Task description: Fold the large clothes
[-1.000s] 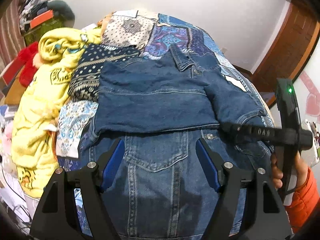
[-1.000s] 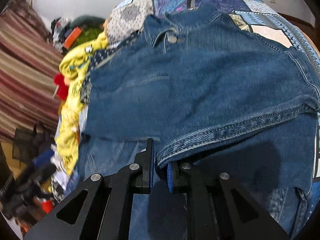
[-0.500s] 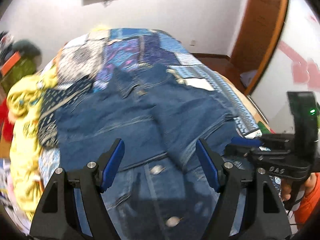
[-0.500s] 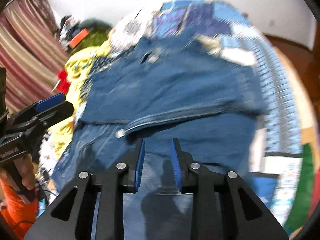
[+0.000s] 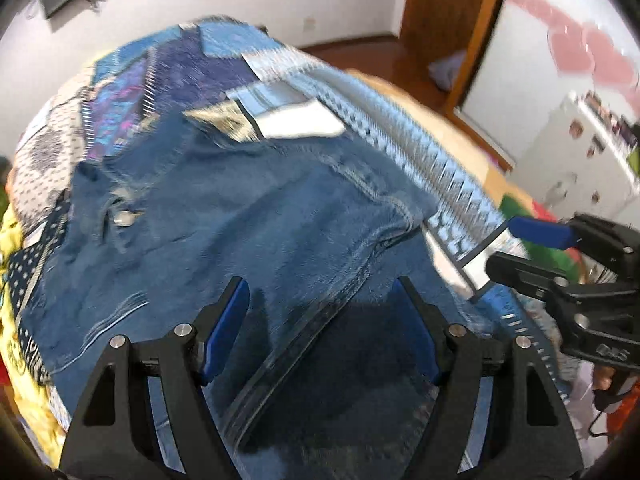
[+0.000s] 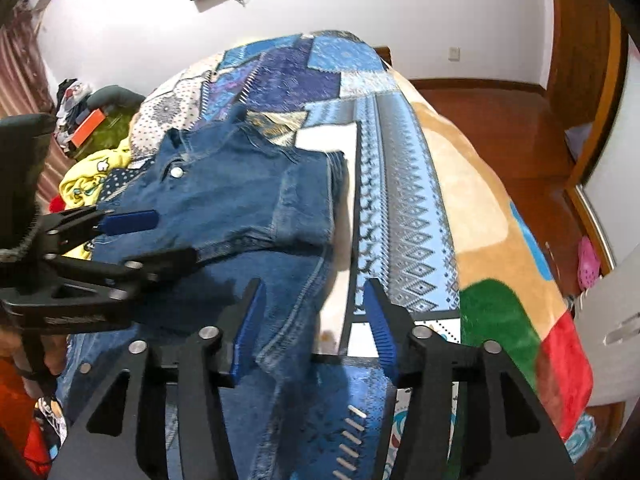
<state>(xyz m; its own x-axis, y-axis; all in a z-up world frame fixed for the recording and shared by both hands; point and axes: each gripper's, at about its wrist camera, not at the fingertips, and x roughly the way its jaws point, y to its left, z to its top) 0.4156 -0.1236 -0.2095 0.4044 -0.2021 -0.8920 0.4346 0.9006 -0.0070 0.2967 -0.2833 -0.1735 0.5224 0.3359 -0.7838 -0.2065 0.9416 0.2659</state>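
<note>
A blue denim jacket [image 6: 240,200] lies partly folded on the patchwork bedspread [image 6: 404,208] covering the bed, one flap laid over the body, its collar toward the far wall. The left gripper [image 5: 320,320] hovers above the denim with jaws spread wide and holding nothing. The right gripper [image 6: 312,320] hangs over the jacket's right edge, jaws likewise apart and seemingly clear of the cloth

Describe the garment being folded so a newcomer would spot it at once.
Find the bed under the blue patchwork quilt. On its left half lies a denim jacket, one sleeve folded across it. It is the only plain blue piece, with a metal collar button, beside a yellow blanket.
</note>
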